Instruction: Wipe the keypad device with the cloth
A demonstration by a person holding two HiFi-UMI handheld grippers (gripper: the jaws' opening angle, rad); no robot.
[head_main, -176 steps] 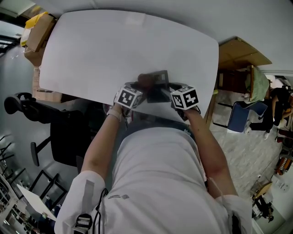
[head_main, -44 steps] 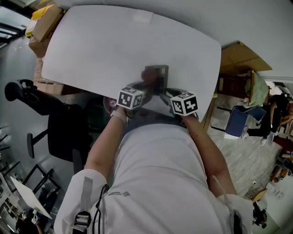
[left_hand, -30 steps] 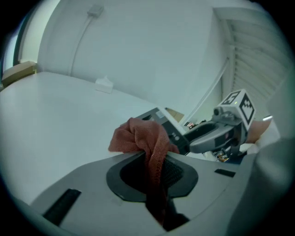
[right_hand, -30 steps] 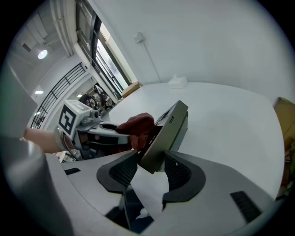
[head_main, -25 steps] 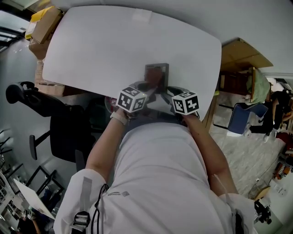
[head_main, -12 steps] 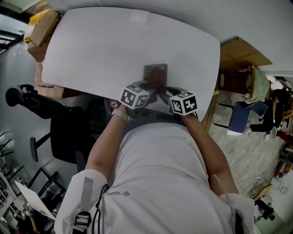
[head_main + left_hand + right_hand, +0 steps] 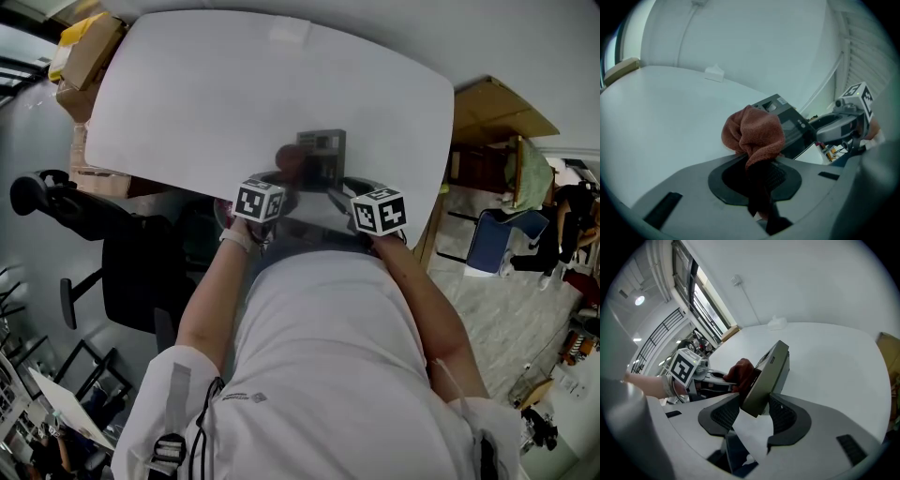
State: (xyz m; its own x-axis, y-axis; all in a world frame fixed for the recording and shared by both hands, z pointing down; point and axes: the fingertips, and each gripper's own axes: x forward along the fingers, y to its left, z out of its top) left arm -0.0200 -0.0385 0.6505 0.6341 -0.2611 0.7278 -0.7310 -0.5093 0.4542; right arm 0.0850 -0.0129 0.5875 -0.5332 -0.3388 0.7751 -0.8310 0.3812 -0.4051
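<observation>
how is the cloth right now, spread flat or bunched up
Bunched up: the cloth is a crumpled wad pinched in the shut left gripper, by the keypad device.

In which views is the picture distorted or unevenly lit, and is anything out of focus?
Head view: the wide lens bows the edges of the white table; light is even, no hard shadows. Left gripper view: black corners ring the picture; the cloth is sharp. Right gripper view: same dark ring, glare at the window; the keypad device is sharp.

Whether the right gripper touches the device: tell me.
Touching. The right gripper view shows the right gripper with its jaws clamped on the device.
</observation>
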